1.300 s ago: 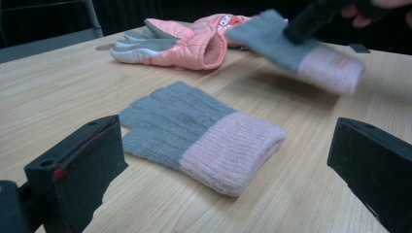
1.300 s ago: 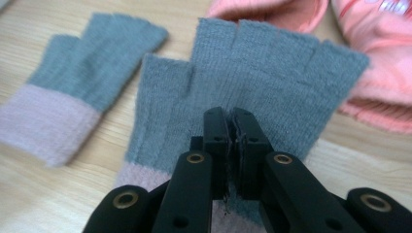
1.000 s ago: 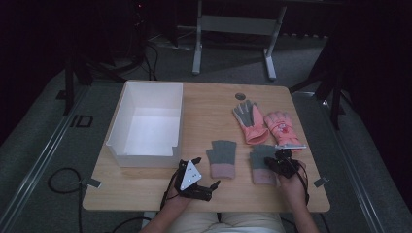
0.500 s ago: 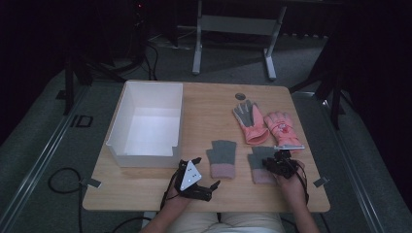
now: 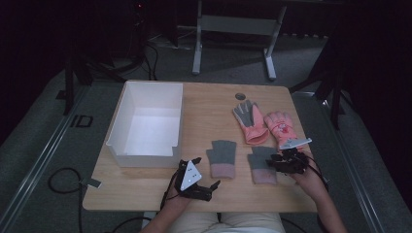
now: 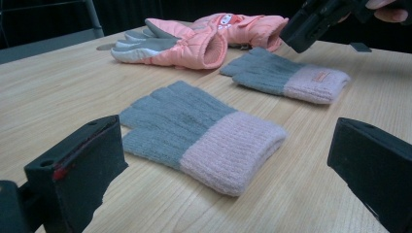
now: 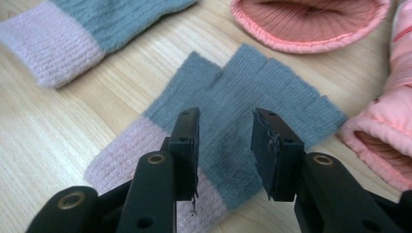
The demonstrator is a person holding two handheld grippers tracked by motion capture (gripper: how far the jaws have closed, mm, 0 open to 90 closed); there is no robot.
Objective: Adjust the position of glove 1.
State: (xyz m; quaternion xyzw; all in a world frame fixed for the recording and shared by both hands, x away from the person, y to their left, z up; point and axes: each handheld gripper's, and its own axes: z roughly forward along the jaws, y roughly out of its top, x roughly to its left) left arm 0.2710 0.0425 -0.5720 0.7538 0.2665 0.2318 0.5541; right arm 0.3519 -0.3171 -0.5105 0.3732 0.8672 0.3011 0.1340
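Two grey knitted gloves with pink cuffs lie flat near the table's front: the left one and the right one. Behind them, two pink padded gloves lie side by side. My right gripper hovers just over the right knitted glove. Its jaws have just been opening and nothing is between them. My left gripper rests low by the front edge, open wide, facing the left knitted glove's cuff from a short way off.
A white open box stands on the table's left half. A round hole is set in the tabletop near the far edge. Bare wood lies between the box and the gloves. A metal stand and cables are on the floor beyond.
My right gripper has shifted slightly over the right knitted glove, which stays flat on the table. The left gripper and the other gloves have not moved.
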